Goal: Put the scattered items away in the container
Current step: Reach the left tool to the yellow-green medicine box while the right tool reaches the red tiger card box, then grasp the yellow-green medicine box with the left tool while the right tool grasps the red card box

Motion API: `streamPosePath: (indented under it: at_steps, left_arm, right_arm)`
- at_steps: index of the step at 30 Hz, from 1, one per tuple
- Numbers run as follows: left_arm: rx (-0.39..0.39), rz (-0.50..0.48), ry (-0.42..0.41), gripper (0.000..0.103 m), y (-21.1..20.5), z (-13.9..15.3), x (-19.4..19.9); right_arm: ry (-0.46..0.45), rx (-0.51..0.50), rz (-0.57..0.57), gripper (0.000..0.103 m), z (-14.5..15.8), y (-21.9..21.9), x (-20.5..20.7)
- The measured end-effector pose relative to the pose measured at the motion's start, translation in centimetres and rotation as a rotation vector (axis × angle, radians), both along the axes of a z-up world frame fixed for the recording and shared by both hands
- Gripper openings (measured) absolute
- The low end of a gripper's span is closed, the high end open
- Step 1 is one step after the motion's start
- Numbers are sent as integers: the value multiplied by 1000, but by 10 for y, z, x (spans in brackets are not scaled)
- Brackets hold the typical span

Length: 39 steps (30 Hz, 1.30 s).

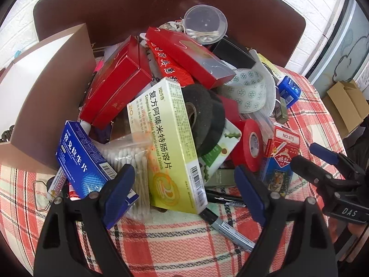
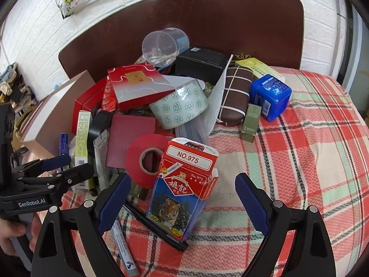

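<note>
Right wrist view: right tongs (image 2: 182, 207) spread wide around the upright card box (image 2: 184, 191) at lower centre, not yet pinching; best to close squarely on its sides. Left tongs (image 1: 184, 194) likewise released, straddling the yellow medicine box (image 1: 168, 143). The container (image 1: 39, 97), upper left, is cut off, its inside hidden.

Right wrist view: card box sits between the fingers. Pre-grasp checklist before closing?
1. Right gripper open: ok.
2. Card box between its fingers: ok.
3. Box top flap closed: not ok, it stands open.
4. Box free of neighbours: not ok, red tape roll touches it and a black pen lies under it.
5. Left gripper out of the way: ok, open over the yellow medicine box.
6. Container reachable: cannot tell.
</note>
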<state>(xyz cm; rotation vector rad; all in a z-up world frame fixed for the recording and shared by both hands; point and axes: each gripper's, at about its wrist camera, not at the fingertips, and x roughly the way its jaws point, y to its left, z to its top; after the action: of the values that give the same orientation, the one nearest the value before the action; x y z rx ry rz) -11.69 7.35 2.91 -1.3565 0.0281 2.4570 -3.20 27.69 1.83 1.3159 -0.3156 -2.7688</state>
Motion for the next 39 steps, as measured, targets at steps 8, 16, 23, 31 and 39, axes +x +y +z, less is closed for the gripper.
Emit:
streamPosePath:
  at_steps: [8,16,23,31,39]
  left_arm:
    - [0,5,-1,88,0,-3,-8]
    - [-20,14,10,88,-1,-4,-11]
    - [-46,24,29,77,-1,-4,-8]
    - [-29,44,15,60,-14,-4,-12]
    - [-80,59,47,69,-8,-10,-15]
  right_arm:
    - [-32,-1,0,92,-14,0,-12]
    - [-45,-11,1,92,-20,0,-15]
    - [-53,-21,3,92,-24,1,-18]
    - [-69,-30,1,92,-32,2,-24]
    - [-92,-29,1,92,-42,-5,-37]
